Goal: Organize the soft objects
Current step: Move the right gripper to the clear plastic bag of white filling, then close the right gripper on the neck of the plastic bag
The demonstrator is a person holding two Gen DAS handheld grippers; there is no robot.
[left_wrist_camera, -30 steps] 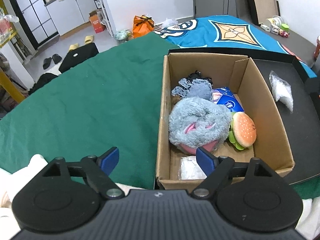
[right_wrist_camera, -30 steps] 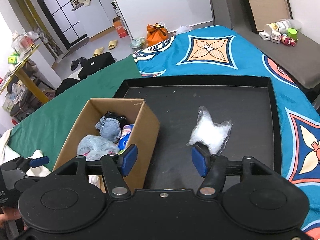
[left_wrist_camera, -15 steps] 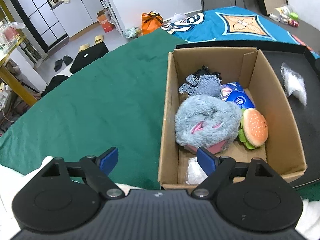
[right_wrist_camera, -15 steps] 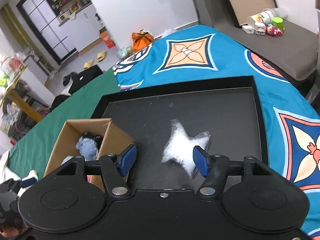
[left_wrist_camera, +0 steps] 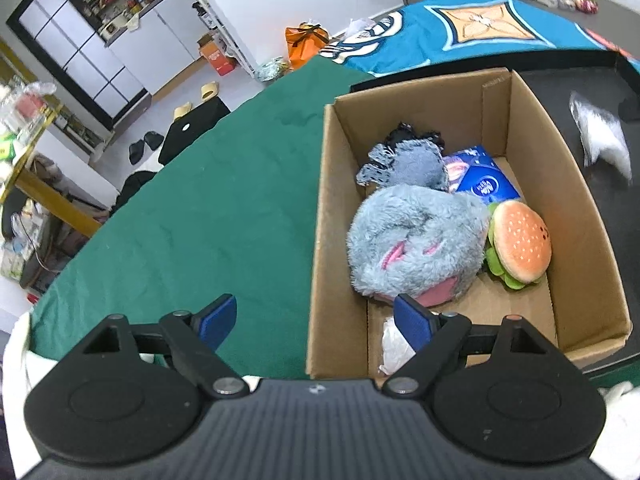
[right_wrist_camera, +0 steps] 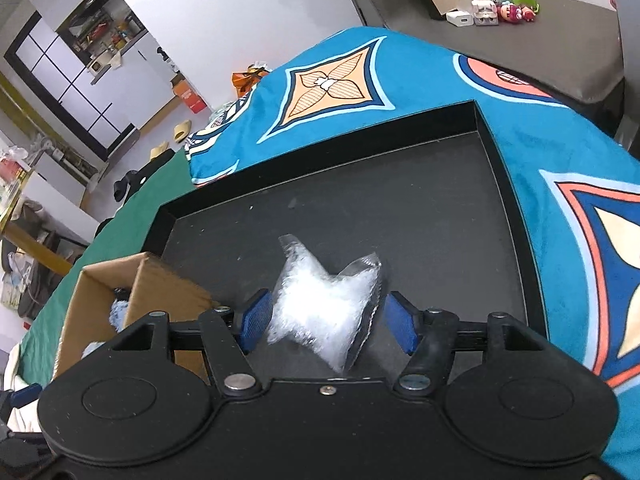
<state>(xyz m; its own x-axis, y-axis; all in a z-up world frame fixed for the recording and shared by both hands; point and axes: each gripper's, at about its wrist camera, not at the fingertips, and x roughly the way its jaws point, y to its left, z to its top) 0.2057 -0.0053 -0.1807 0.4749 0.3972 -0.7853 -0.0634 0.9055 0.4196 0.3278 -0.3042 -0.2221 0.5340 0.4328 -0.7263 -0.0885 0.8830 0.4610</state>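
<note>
Green cloth (left_wrist_camera: 208,216) covers the near side of the table, with a blue patterned blanket (right_wrist_camera: 560,148) over the far side, kitchen and floor clutter way behind.

Closest in, the left gripper (left_wrist_camera: 316,320) hangs over the near-left corner of the cardboard box (left_wrist_camera: 332,264), jaws spread wide with nothing between them; one blue pad is over the cloth, the other over the box interior. Right under that pad there's a clear plastic packet (left_wrist_camera: 394,344) on the box floor. Next back is a big fluffy grey plush (left_wrist_camera: 416,246) with pink bits, touching a burger plush (left_wrist_camera: 518,246) on its right. Behind those, a smaller grey fuzzy thing (left_wrist_camera: 408,160), a blue tissue pack (left_wrist_camera: 486,186) and something black and lacy (left_wrist_camera: 404,134) at the back wall.

Over on the right side, the right gripper (right_wrist_camera: 328,322) has its jaws open around a clear bag of white fluff (right_wrist_camera: 324,300), pads just beside it on both sides, can't tell if they're touching. The bag sits on the black tray (right_wrist_camera: 496,148), beside the box.
</note>
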